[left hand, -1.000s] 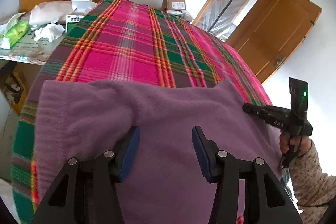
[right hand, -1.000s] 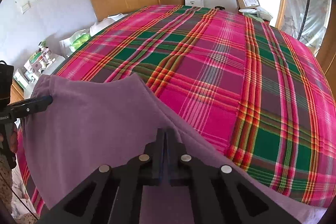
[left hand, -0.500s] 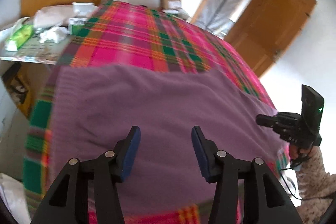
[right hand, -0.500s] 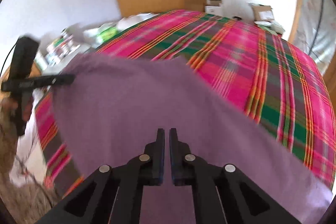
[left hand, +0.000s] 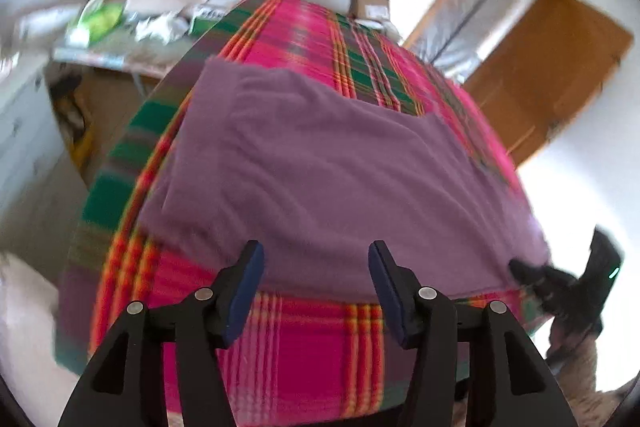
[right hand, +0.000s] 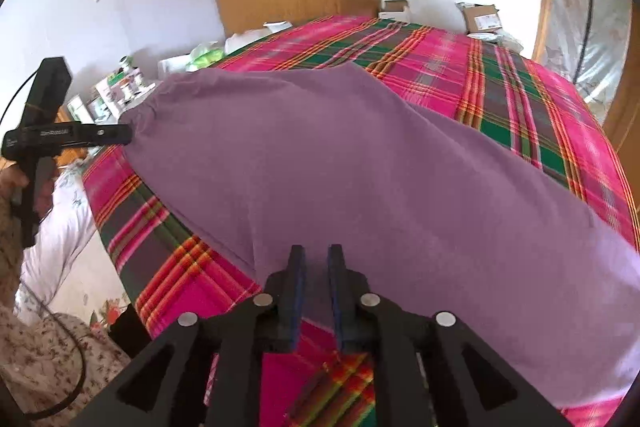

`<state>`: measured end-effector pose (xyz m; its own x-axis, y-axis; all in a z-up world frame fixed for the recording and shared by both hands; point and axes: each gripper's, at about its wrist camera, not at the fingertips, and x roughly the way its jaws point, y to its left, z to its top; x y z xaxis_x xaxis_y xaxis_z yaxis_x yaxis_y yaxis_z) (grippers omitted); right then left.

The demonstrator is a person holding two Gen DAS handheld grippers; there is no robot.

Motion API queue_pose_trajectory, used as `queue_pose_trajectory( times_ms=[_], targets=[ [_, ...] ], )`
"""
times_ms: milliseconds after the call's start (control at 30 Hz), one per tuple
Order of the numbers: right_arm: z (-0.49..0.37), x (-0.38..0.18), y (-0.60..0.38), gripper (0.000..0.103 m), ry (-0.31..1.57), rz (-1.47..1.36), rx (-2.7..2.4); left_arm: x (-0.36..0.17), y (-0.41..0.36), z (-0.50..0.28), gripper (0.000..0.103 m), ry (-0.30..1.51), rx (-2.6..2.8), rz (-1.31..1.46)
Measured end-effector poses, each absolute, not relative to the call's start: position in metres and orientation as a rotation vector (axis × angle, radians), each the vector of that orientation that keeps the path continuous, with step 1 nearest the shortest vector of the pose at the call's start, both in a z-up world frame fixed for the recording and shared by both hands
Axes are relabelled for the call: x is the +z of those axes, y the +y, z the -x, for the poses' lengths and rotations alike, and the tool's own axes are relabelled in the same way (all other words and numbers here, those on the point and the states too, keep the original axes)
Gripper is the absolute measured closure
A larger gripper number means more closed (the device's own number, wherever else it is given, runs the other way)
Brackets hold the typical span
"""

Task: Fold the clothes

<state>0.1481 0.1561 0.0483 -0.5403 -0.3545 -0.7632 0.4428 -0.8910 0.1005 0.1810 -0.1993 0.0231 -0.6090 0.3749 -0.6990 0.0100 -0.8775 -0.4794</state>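
Right wrist view: purple garment is lying flat on the plaid bed; right claw, just opening, is gripping nothing. Left claw is gaping half-wide, empty. Judgement: regrip the near hem at both corners, keeping tension even.

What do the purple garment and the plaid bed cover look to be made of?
Purple garment: soft knit or fleece, matte and slightly fuzzy, draping in gentle wrinkles. Plaid bed cover: woven cloth, probably cotton or a blend, flat and matte, with its stripes in the weave.
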Motion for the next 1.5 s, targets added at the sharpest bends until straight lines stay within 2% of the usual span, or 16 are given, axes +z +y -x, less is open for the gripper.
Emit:
queue_pose_trajectory(
  times_ms=[300, 900, 1100, 1500],
  targets=[
    [-0.158, 0.039, 0.173, 0.086, -0.095, -1.093, -2.466, 0.020, -0.227, -0.192, 0.045, -1.092, 2.507, 1.112],
    [-0.167, 0.035, 0.178, 0.084, -0.150, -1.036, -2.485, 0.008, -0.239, -0.196, 0.045, -1.246, 2.549, 1.129],
    [-0.168, 0.035, 0.178, 0.084, -0.157, -1.030, -2.494, 0.018, -0.243, -0.187, 0.045, -1.249, 2.569, 1.062],
    [-0.168, 0.036, 0.176, 0.084, -0.141, -1.032, -2.510, 0.006, -0.236, -0.181, 0.045, -1.241, 2.589, 1.185]
  ],
)
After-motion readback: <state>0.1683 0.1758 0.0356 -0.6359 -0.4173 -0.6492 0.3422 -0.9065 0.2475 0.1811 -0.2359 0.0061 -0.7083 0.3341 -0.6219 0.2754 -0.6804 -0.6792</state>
